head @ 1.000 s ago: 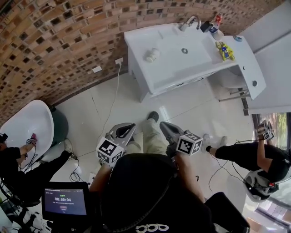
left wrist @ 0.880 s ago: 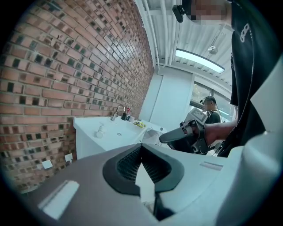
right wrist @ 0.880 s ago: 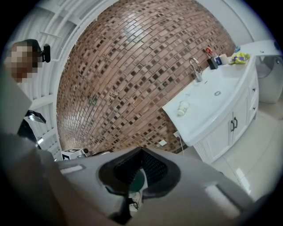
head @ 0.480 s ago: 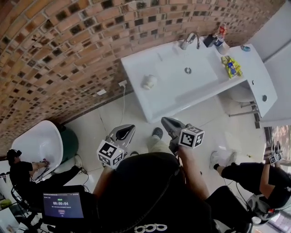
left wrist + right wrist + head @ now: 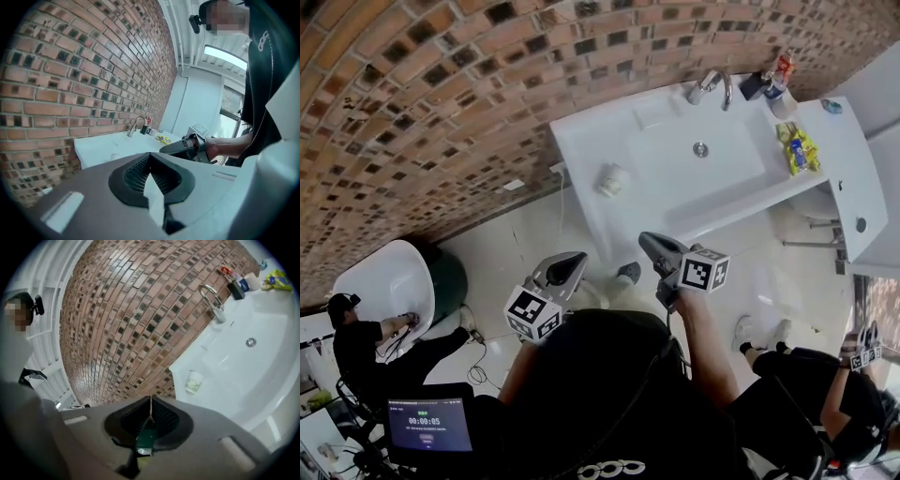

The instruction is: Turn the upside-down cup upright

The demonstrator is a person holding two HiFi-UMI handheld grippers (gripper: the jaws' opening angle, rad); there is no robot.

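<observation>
Ahead, a small pale cup (image 5: 612,179) stands on the white washbasin (image 5: 666,155); left hand-held gripper (image 5: 573,266) and right hand-held gripper (image 5: 650,243) both closed, empty.

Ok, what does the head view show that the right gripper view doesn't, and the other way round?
Only the head view: the left hand-held gripper, the timer screen and the floor. Only the right gripper view: the right hand-held gripper with its jaws closed together, nothing between them. Both: the cup on the white sink counter, the faucet and the brick wall.
</observation>
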